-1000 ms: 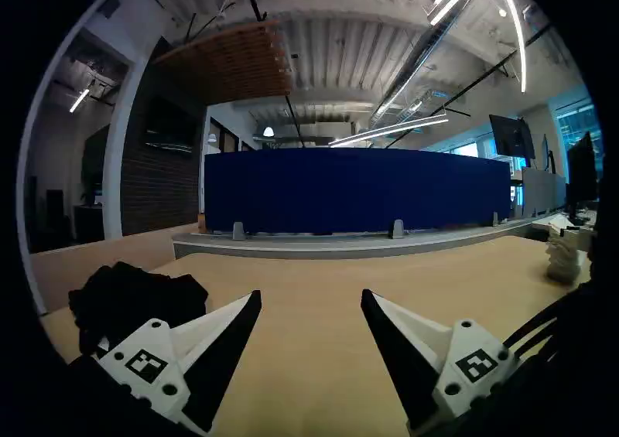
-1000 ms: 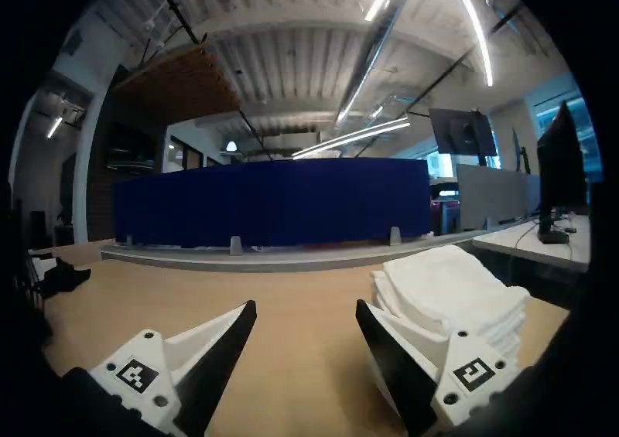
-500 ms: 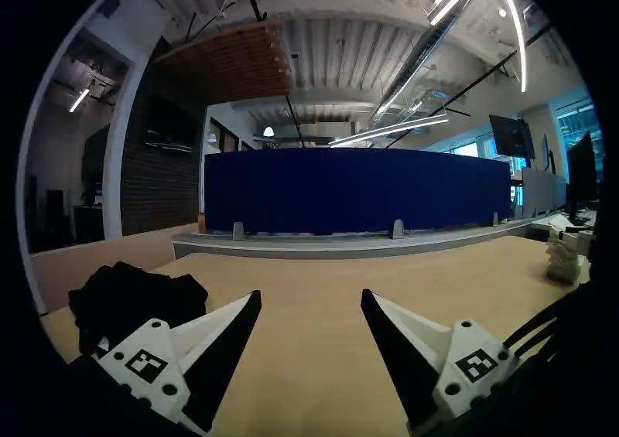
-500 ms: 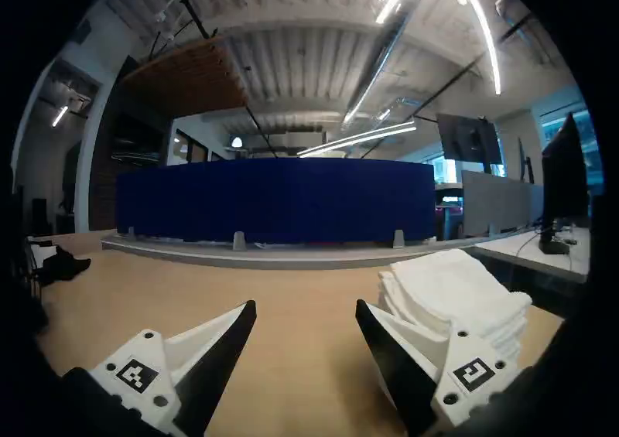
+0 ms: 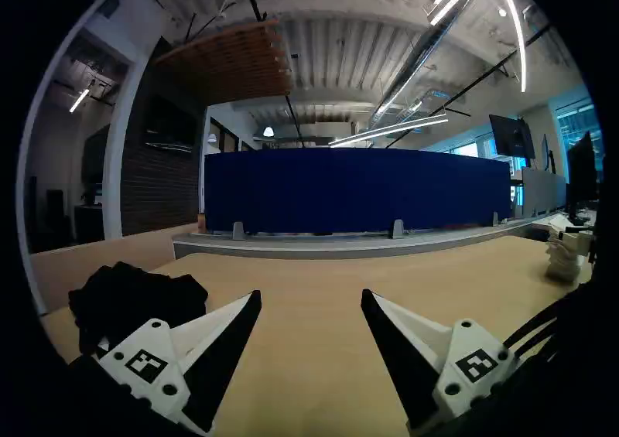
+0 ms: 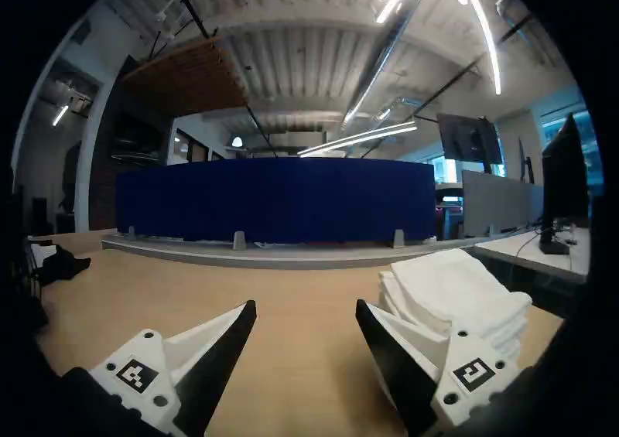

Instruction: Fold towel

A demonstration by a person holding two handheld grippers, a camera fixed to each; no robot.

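Ceiling strip lights point(image 5: 517, 35) glare pure white in both views, lighting the counter point(image 5: 325, 282) evenly with only soft shadows. The room's left side is dim. The white towel stack point(image 6: 456, 294) reads bright yet shows its folds. The black heap point(image 5: 131, 294), possibly cloth, loses detail. Fisheye bows the blue partition point(image 6: 271, 201), and the edges soften.

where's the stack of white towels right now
In the right gripper view, the stack of white towels sits on the wooden table at right, just beyond the right-hand finger of the open right gripper, well short of the blue partition.
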